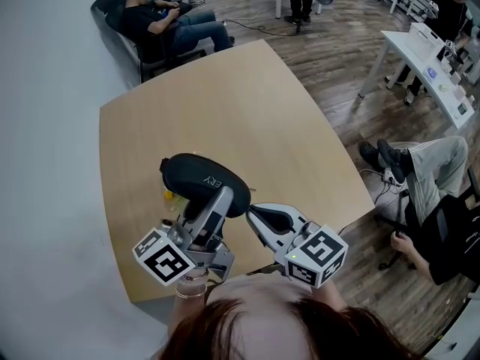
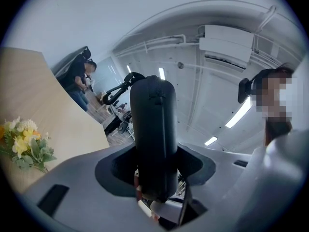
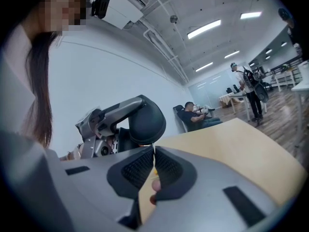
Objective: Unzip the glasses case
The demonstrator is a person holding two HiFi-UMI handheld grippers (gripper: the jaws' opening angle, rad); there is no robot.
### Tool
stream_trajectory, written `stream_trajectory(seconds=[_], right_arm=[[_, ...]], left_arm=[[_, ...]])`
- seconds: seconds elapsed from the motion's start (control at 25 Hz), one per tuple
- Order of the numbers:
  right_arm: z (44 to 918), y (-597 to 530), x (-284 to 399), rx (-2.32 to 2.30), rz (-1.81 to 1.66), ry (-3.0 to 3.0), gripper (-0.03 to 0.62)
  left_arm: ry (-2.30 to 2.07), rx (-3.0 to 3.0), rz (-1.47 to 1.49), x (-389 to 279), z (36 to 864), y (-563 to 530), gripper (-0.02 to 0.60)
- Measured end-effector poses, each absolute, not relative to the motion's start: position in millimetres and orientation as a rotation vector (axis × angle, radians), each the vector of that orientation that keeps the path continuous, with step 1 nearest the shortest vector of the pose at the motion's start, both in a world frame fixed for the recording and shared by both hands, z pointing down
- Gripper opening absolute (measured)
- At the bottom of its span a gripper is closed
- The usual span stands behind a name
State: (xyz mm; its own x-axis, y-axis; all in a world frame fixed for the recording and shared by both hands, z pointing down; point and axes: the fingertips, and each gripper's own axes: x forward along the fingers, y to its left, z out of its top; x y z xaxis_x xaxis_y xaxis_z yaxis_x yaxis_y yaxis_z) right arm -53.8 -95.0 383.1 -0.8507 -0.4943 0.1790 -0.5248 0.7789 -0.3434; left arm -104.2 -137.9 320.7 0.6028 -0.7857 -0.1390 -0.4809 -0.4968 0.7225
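A tan wooden surface (image 1: 225,103) with rounded corners spreads beyond the jaws, on a grey-brown plank floor (image 1: 330,43). A plain pale wall (image 1: 45,126) runs to their left. Far beyond them a person (image 1: 161,21) sits in a dark chair (image 1: 109,10). White tables (image 1: 424,62) stand to the right. Strip lights (image 3: 205,28) and an air-conditioning unit (image 2: 227,42) hang overhead.

Black glasses case (image 1: 204,178), tan wooden table (image 1: 225,103), yellow-and-white flowers (image 2: 24,146)
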Motion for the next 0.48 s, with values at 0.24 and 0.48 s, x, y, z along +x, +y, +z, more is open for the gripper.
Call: stream_trajectory(seconds=[0.24,0.48], right_arm=[[384.2,-96.5,-47.4,0.841,0.575,-2.876,0.018],[385.5,-99.4,-42.0,0.858,0.551,-2.868,0.018]], left_arm=[[-0.974,2.194,-0.585,-98.7,321.3,-135.2,0.236],[-0.93,2.214,-0.551,-93.2,323.3,-134.5,0.236]])
